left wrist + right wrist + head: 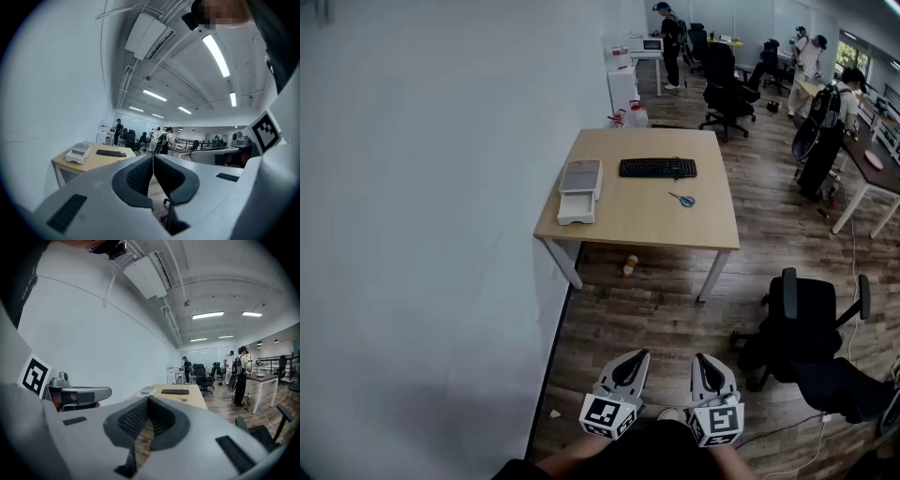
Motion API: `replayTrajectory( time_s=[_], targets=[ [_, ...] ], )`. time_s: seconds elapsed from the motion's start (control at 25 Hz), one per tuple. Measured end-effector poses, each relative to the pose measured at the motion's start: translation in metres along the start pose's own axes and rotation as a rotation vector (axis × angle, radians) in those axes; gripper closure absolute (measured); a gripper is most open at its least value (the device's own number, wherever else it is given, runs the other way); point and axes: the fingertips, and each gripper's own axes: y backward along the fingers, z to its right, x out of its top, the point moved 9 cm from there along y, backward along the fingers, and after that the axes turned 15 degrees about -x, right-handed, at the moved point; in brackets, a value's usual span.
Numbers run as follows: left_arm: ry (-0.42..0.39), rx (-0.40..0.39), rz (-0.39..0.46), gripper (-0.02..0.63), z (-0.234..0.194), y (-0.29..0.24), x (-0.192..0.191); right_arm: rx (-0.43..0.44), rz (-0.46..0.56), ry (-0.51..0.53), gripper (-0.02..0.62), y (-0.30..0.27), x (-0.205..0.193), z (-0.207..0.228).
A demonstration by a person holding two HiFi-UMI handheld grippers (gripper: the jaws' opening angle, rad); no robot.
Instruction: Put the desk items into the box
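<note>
A wooden desk stands against the white wall, some way ahead of me. On it lie a black keyboard, blue-handled scissors and a white box with a grey lid resting on its far part. My left gripper and right gripper hang side by side low over the floor, well short of the desk. Both are shut and hold nothing. The left gripper view shows its jaws pressed together, with the box far off. In the right gripper view the jaws meet too, and the keyboard shows beyond them.
A black office chair stands to my right on the wood floor. Small orange and white objects lie under the desk. Further back are more chairs, desks and several people.
</note>
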Motion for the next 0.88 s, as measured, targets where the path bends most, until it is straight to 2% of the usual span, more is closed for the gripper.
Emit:
replayTrajectory(
  time_s=[0.16, 0.32, 0.48, 0.64, 0.88],
  targets=[
    [-0.017, 0.005, 0.023, 0.589, 0.005, -0.016, -0.005, 0.05, 0.003, -0.016, 0.535, -0.008, -0.005, 0.021],
    [0.002, 0.055, 0.032, 0.589, 0.01, -0.024, -0.016, 0.091, 0.012, -0.042, 0.535, -0.012, -0.016, 0.042],
    [0.002, 0.059, 0.001, 0.589, 0.005, -0.032, -0.018, 0.1, -0.011, -0.083, 0.535, -0.02, -0.021, 0.054],
    [-0.007, 0.044, -0.018, 0.589, -0.008, -0.046, -0.027, 0.148, -0.069, -0.036, 0.535, -0.039, -0.033, 0.054],
    [0.022, 0.002, -0.043, 0.589, -0.062, -0.082, -0.034, 0.087, -0.09, -0.055, 0.535, -0.092, -0.031, 0.049]
  ],
)
